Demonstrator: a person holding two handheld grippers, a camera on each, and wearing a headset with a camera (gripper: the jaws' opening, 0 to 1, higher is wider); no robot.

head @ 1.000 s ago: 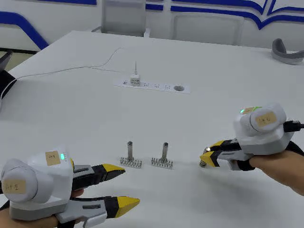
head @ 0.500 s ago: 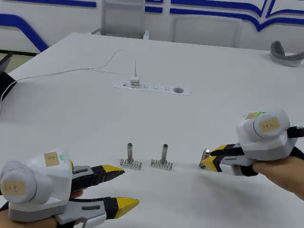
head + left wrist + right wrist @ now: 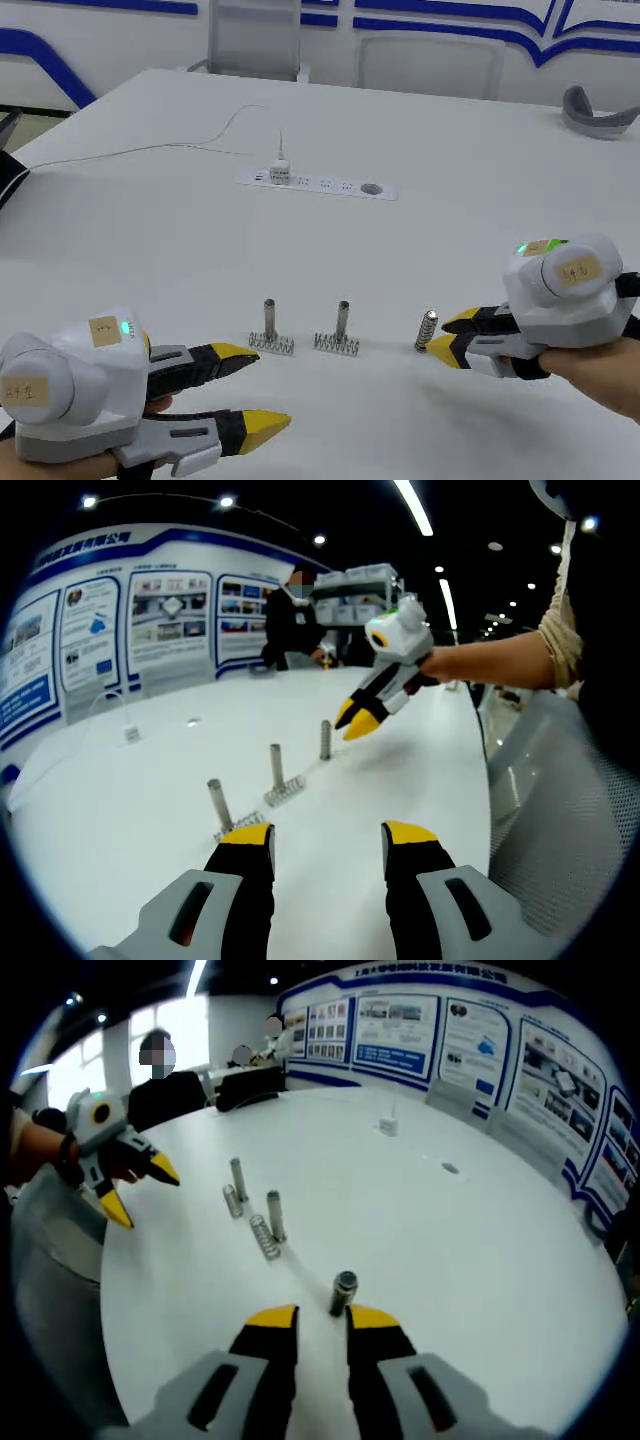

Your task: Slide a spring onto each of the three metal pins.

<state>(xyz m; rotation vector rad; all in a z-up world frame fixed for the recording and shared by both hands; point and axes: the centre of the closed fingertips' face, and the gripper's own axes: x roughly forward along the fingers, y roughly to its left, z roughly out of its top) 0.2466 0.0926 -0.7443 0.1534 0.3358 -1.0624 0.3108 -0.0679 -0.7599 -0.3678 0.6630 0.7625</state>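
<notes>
- Head view: the left gripper (image 3: 257, 388) sits low at the near edge of the white counter (image 3: 150, 230), with its jaws wide apart and nothing between them. The right gripper (image 3: 450, 335) comes in from the right with its jaws apart. Its tips are just beside the third pin (image 3: 427, 330), which stands upright with a ribbed, coil-like shaft. The left pin (image 3: 269, 316) and middle pin (image 3: 343, 316) stand upright and bare. The left spring (image 3: 272, 345) and middle spring (image 3: 337, 345) lie flat on the counter at the feet of those pins. A power strip (image 3: 317, 184) lies well behind them.
- Left gripper view: this gripper's own jaws are spread, and the left pin (image 3: 218, 802) is nearest, just beyond one tip. The middle pin (image 3: 276, 765) and third pin (image 3: 325, 738) run in a row away from it. The right gripper (image 3: 358, 715) is just beside the third pin.
- Right gripper view: this gripper's own jaws stand a little apart. The third pin (image 3: 343, 1293) is upright at the gap between their tips; whether it touches them cannot be told. Beyond it are the middle pin (image 3: 275, 1215) and left pin (image 3: 238, 1178). The left gripper (image 3: 140, 1192) is at the far left, open-jawed.
</notes>
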